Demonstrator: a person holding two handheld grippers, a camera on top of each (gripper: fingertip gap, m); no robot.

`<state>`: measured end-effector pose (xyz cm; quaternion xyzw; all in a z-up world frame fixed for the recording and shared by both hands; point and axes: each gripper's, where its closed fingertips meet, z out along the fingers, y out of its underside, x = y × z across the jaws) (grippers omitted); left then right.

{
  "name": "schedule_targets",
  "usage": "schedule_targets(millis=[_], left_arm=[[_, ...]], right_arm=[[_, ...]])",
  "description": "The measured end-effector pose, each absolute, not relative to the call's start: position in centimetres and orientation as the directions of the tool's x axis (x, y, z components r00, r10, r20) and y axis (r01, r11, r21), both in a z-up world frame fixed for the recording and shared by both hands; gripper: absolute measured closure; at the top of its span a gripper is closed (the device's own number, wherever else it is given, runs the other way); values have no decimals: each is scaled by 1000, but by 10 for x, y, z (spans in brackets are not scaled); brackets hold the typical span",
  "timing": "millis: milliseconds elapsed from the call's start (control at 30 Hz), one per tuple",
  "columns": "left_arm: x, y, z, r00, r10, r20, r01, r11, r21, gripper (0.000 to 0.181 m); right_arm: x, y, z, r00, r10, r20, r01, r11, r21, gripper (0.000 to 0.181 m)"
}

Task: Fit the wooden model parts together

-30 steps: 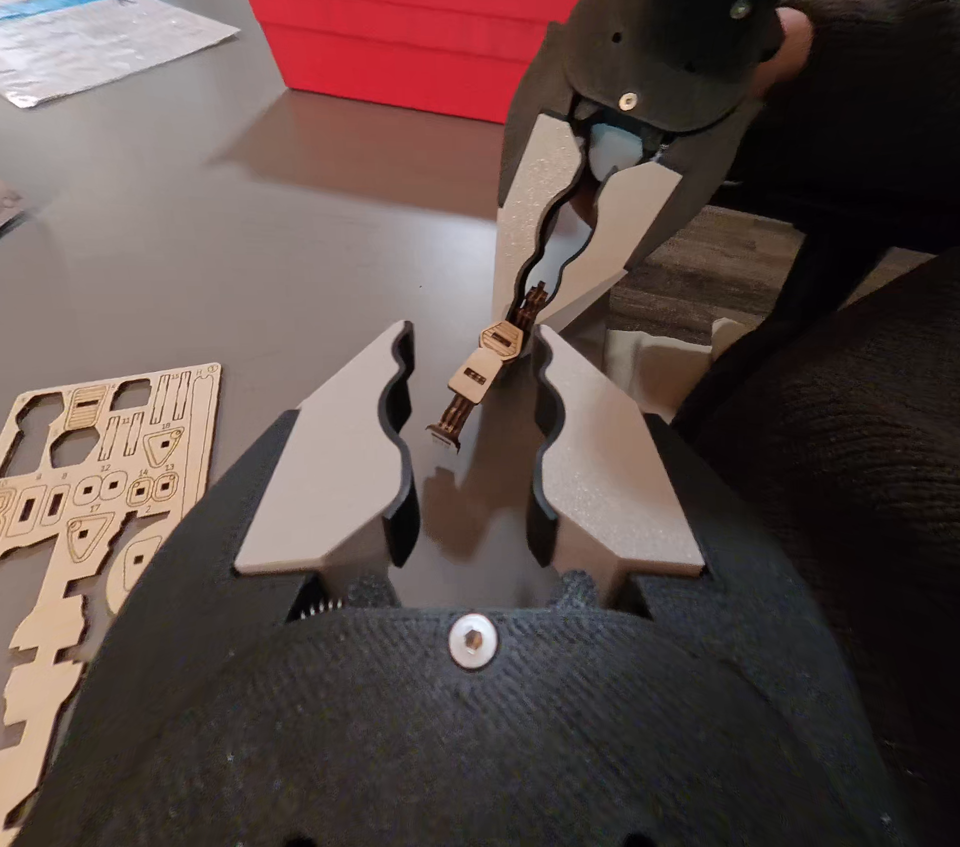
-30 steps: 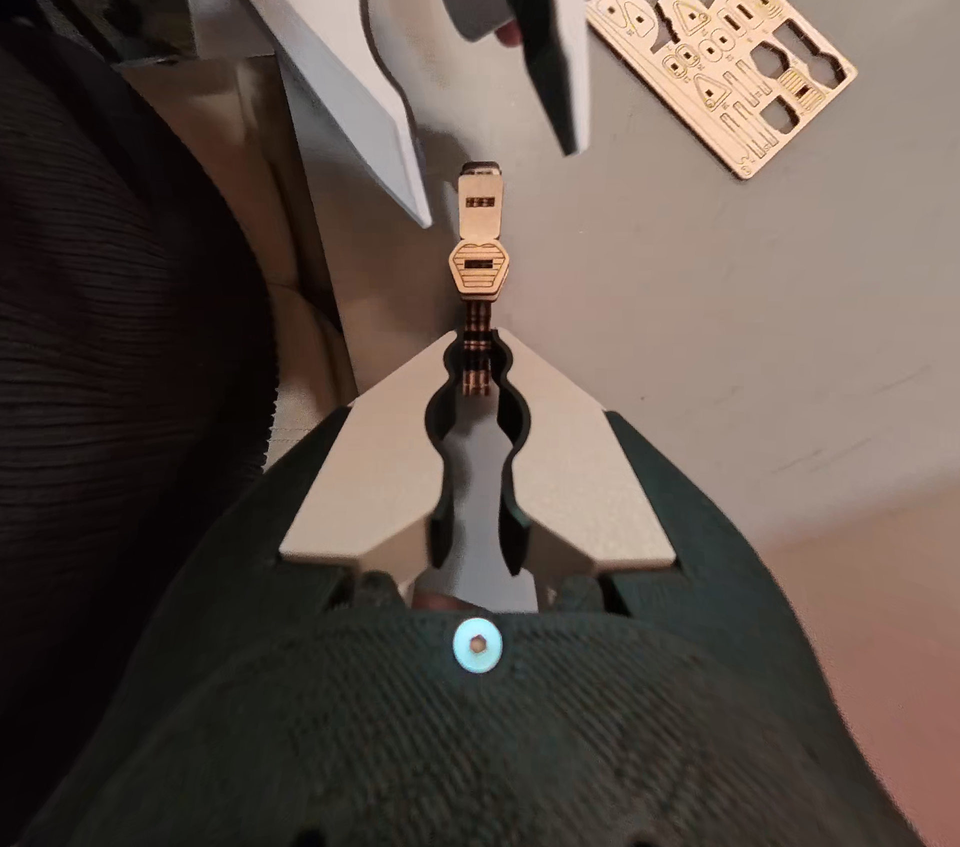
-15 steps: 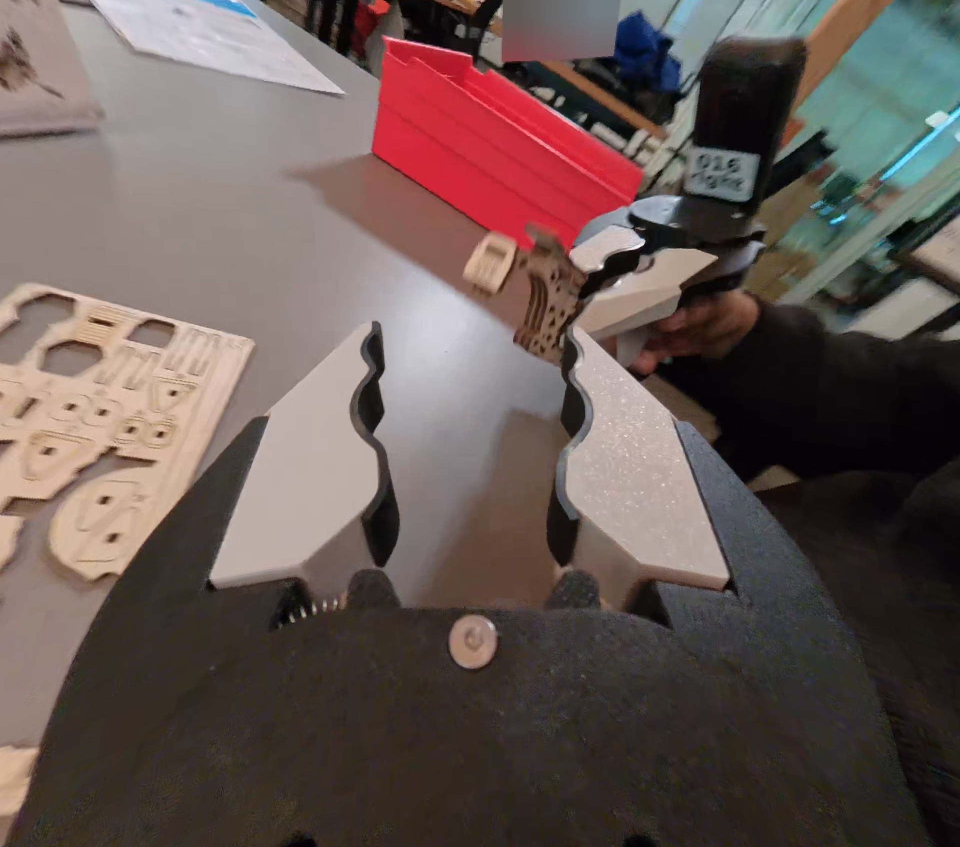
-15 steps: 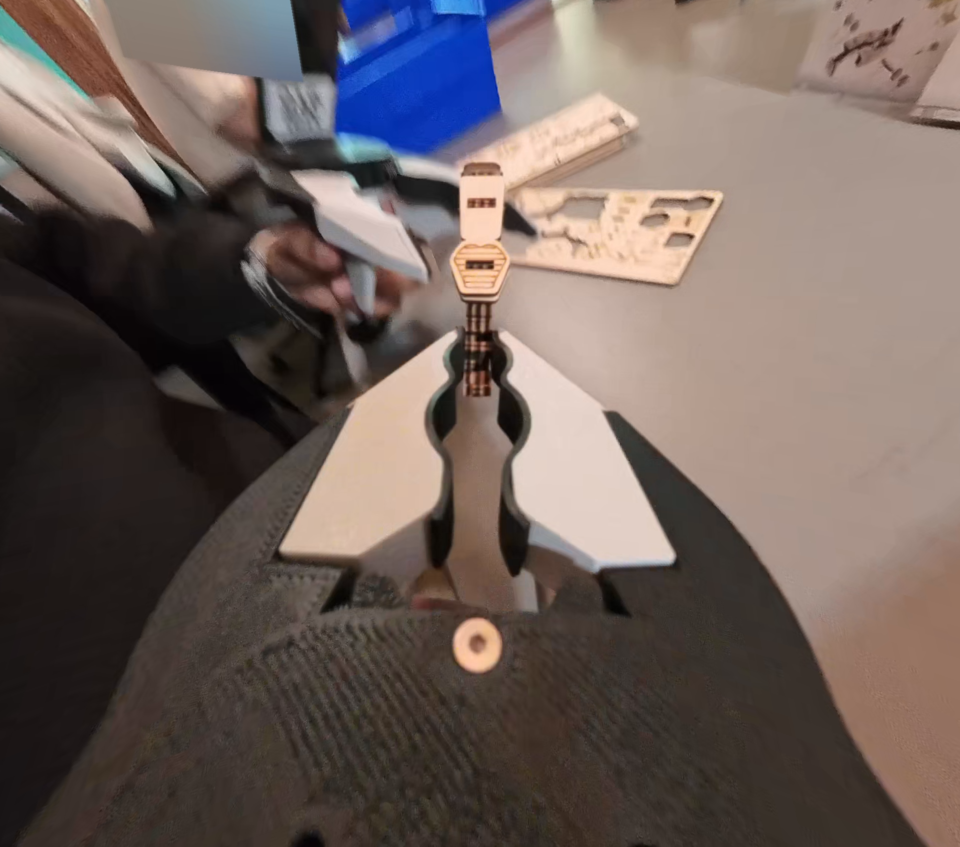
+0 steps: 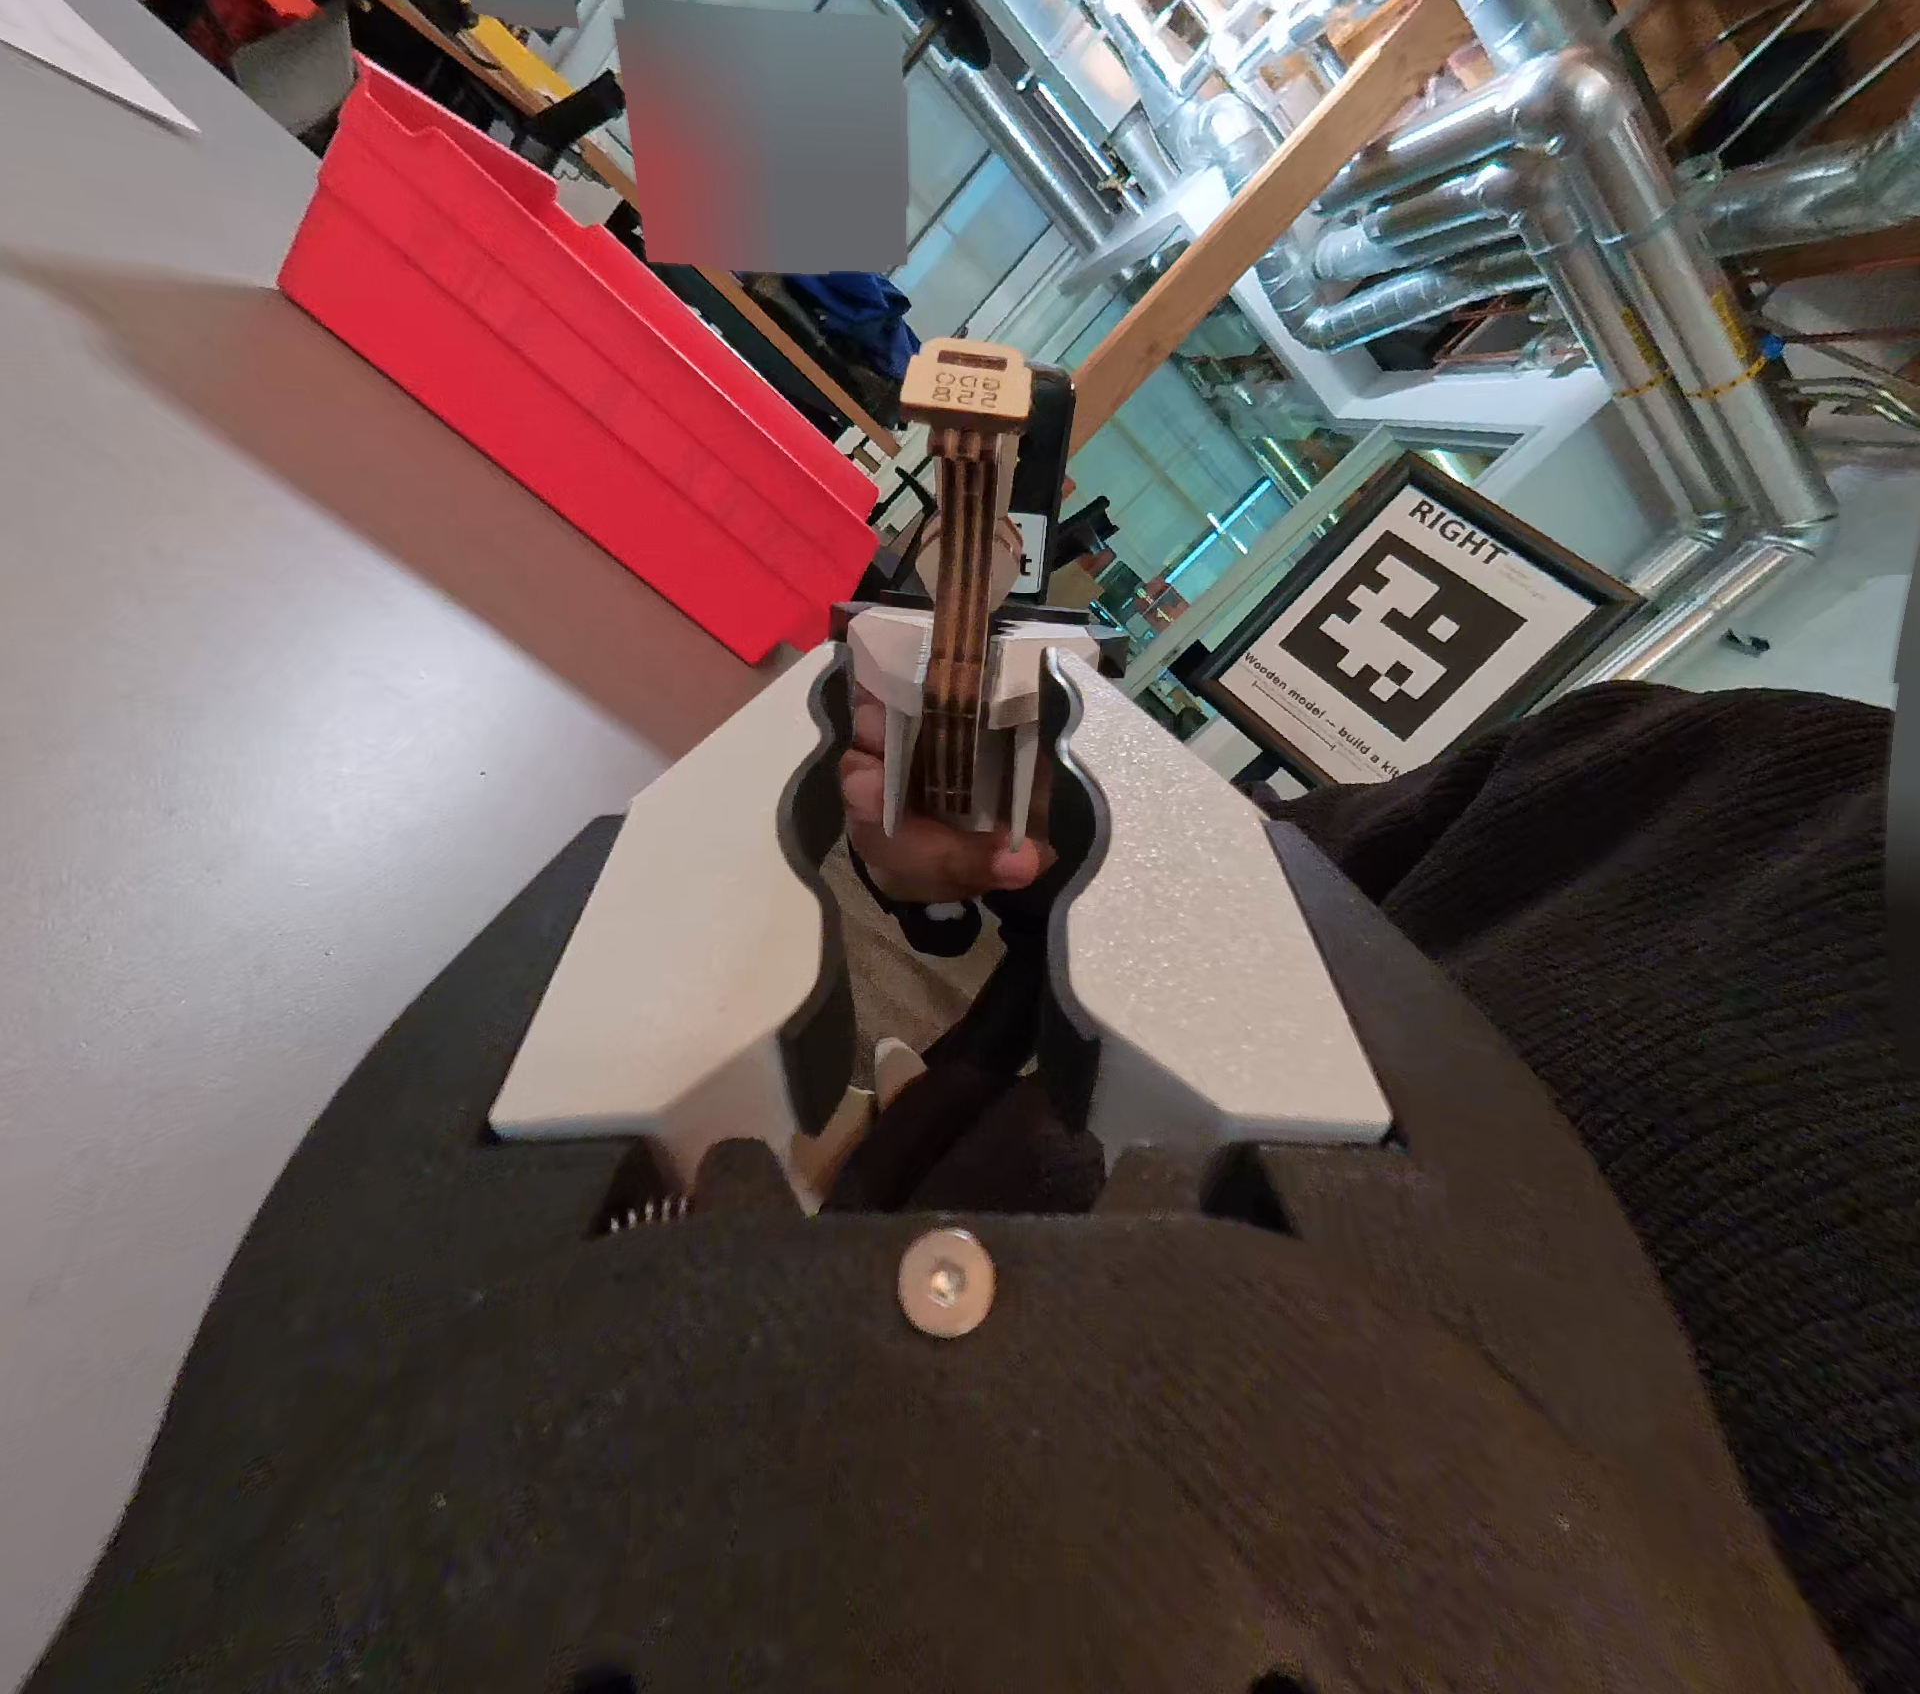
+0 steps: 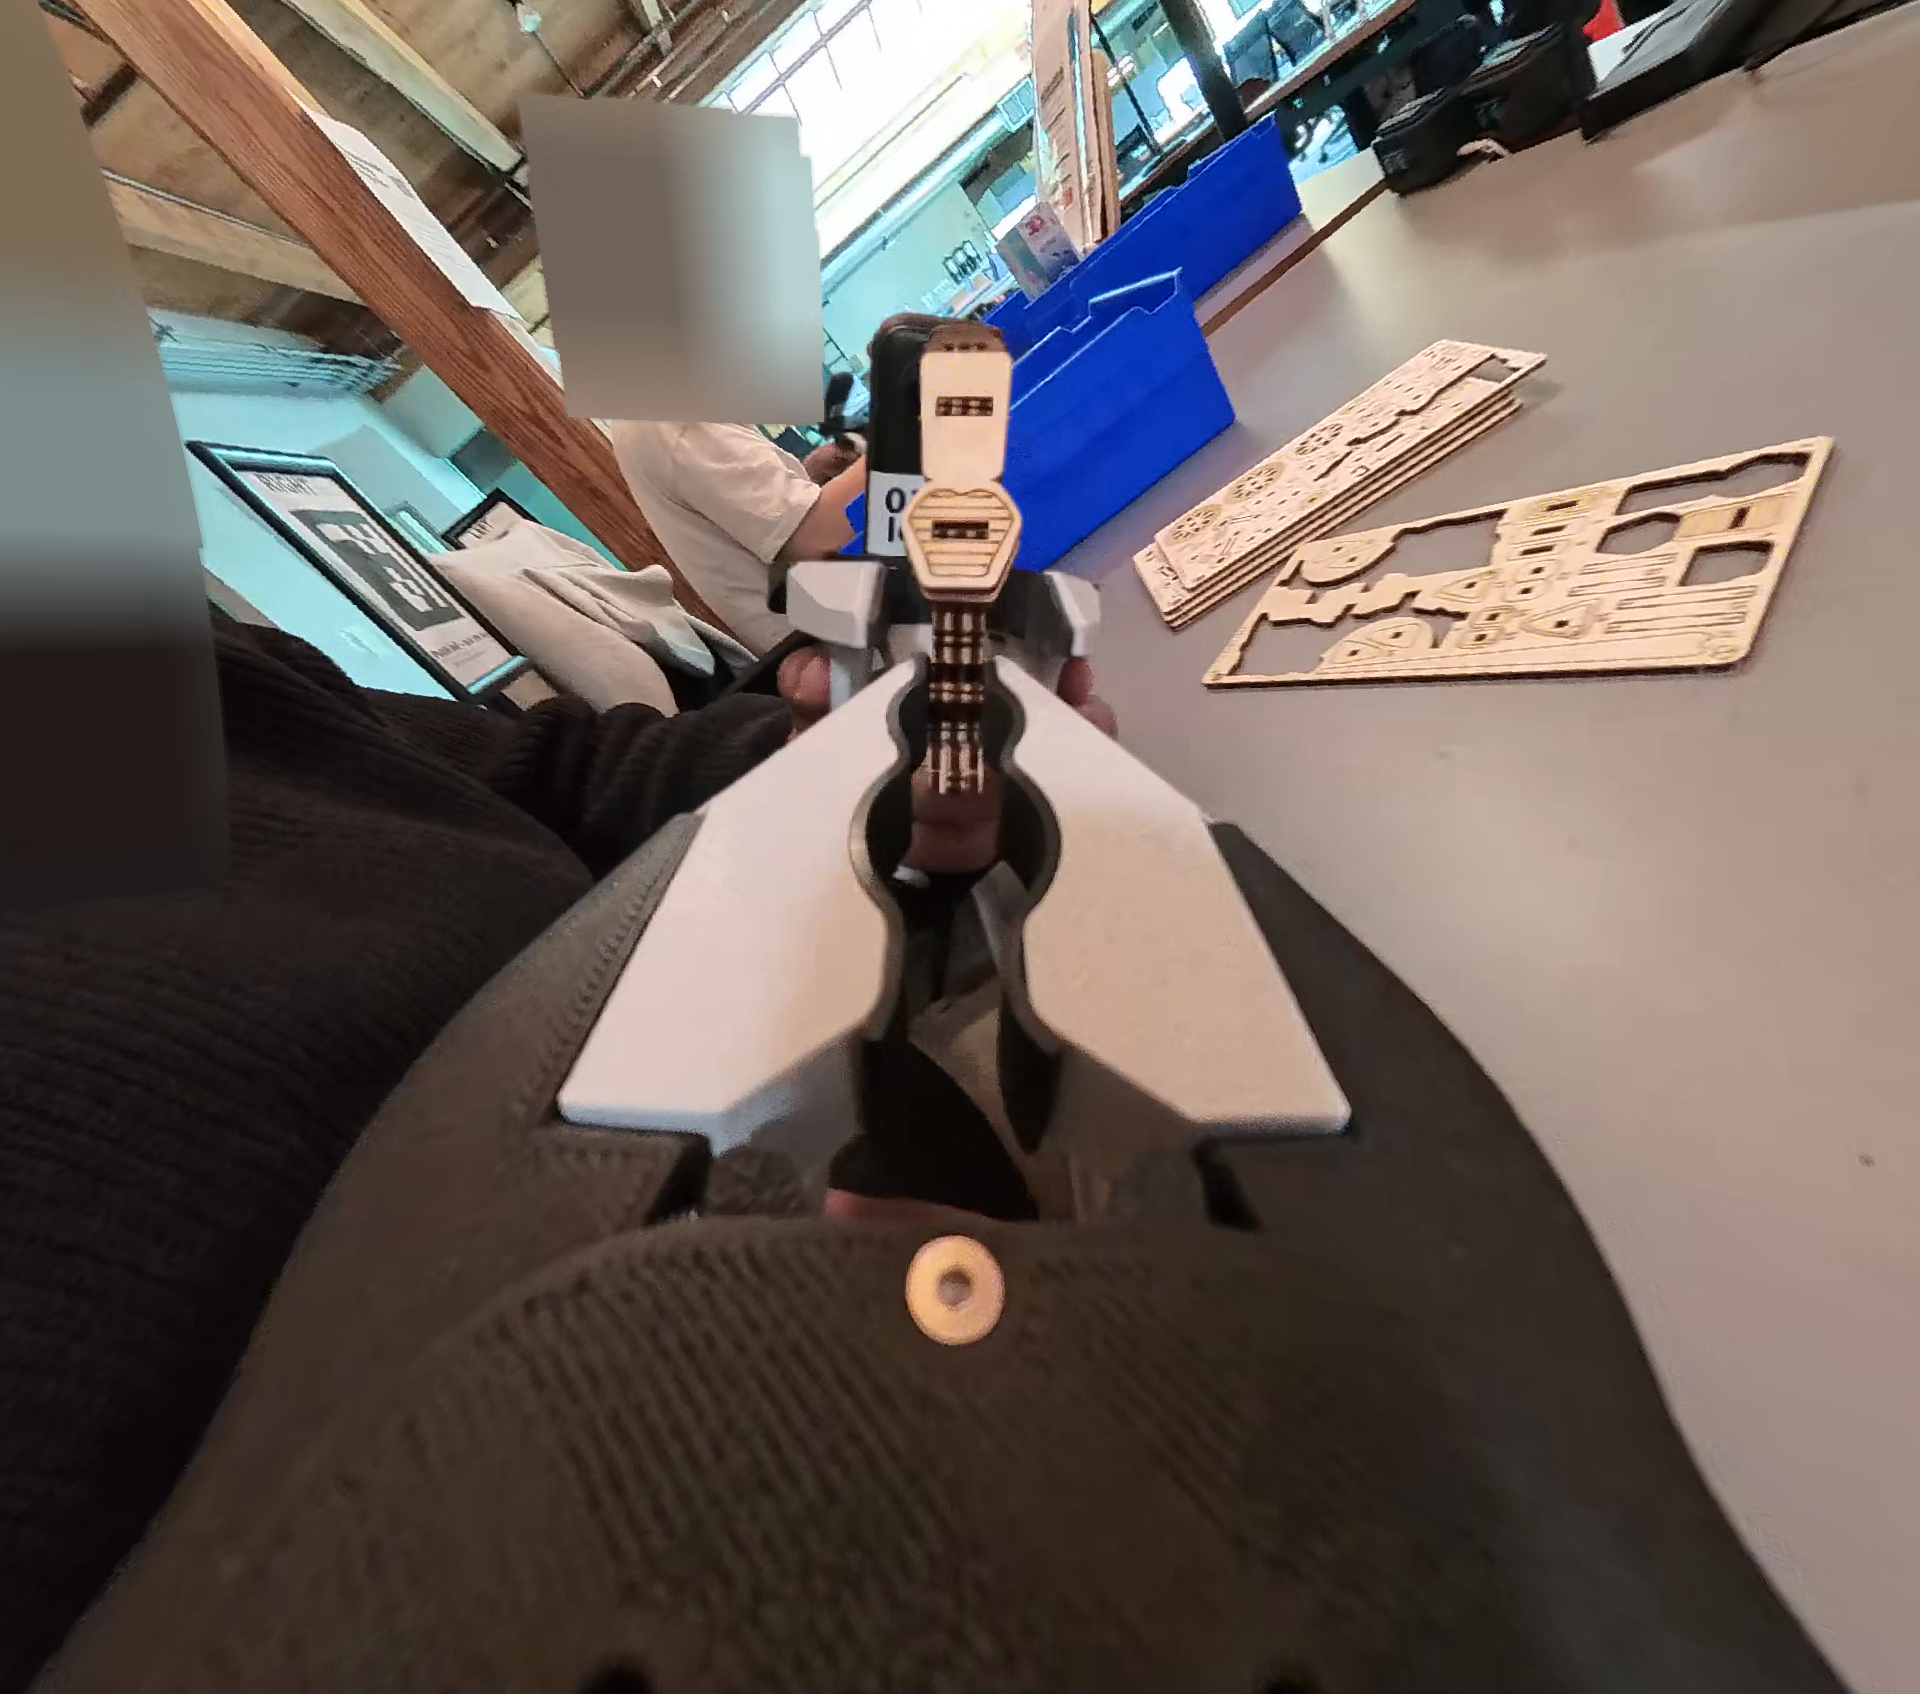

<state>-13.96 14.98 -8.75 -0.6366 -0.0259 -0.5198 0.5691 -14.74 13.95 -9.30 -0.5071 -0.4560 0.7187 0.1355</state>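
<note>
My right gripper [image 6: 958, 680] is shut on the dark layered stem of a small wooden assembly [image 6: 961, 543], held upright in the air. The stem carries a hexagonal plate and a rectangular plate above it. My left gripper [image 5: 943, 665] faces it head-on with its jaws partly open. Its fingers [image 6: 836, 605] stand on either side of the stem without pinching it. In the left wrist view the assembly [image 5: 961, 564] rises between the right gripper's fingertips [image 5: 883, 647], just beyond my left fingertips. A hand shows behind each gripper.
A red bin [image 5: 582, 397] stands on the grey table [image 5: 208, 813] to the left. A blue bin [image 6: 1122, 397], a stack of wooden sheets [image 6: 1340, 481] and a punched-out sheet [image 6: 1538, 595] lie on the right. A framed marker sign [image 5: 1403, 636] stands behind. The tips of both grippers are at nearly the same place.
Both grippers have tilted up from the table and now face each other. My left gripper's jaws have narrowed around the assembly. My right gripper has kept its hold.
</note>
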Motion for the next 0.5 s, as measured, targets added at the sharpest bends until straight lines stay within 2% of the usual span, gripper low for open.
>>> schedule_targets(millis=[100, 167, 400, 433, 500], left_arm=[[-138, 150, -88, 461, -561, 688, 622, -349, -701, 157], [-137, 148, -86, 455, -573, 682, 620, -345, -704, 171], [-137, 147, -84, 437, -589, 679, 618, -352, -703, 174], [-136, 146, -84, 436, -597, 674, 613, -352, -707, 174], [-136, 143, -81, 428, -616, 661, 605, -348, -716, 174]], right_arm=[[-148, 138, -93, -455, 628, -631, 276, -574, -771, 174], [-147, 136, -94, -457, 621, -637, 282, -578, -766, 174], [-146, 134, -93, -468, 609, -641, 276, -588, -760, 173], [-146, 134, -93, -472, 609, -637, 273, -586, -763, 172], [-146, 135, -92, -465, 620, -632, 266, -583, -768, 154]])
